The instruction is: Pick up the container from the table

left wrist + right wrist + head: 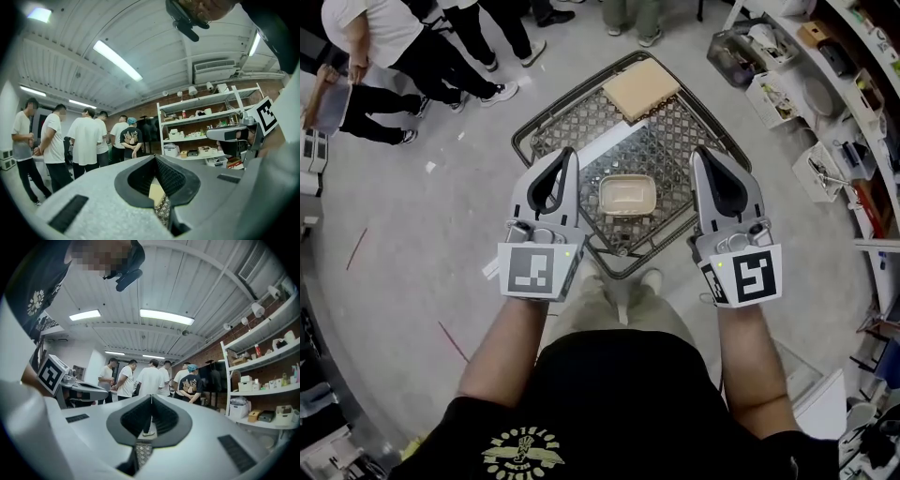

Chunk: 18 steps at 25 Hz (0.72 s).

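One left gripper (571, 153) and one right gripper (696, 153), fingers pressed together, flank one container (627, 195).

Left tool (566, 161) closed, right tool (701, 161) closed, level

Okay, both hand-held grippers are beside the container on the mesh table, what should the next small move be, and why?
Probably open the jaws of the right hand-held gripper. It and the left hand-held gripper are both shut and empty, flanking the container on the mesh table without touching it, so neither can take its rim yet.
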Each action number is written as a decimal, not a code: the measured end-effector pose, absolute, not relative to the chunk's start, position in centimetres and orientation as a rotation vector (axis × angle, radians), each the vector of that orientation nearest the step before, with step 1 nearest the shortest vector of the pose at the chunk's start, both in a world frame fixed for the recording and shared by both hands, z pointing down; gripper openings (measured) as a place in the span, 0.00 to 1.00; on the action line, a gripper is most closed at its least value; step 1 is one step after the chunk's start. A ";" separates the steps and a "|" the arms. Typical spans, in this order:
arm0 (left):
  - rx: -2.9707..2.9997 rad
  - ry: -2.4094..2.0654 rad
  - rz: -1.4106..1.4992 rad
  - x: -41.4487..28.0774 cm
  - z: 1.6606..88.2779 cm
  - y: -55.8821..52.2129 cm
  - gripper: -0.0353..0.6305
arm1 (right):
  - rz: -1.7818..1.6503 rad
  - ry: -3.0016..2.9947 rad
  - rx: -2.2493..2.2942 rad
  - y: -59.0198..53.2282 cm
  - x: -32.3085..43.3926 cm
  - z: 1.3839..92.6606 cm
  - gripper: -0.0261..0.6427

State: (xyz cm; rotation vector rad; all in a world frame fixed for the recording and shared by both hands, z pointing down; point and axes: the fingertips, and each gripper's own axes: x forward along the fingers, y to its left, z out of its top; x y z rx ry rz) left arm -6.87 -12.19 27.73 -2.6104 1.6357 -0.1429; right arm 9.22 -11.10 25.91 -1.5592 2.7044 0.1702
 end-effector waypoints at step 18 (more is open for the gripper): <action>-2.816 1.540 -0.212 -10.5 34.8 -15.5 0.07 | 0.053 2.711 -1.850 -13.1 6.7 32.1 0.06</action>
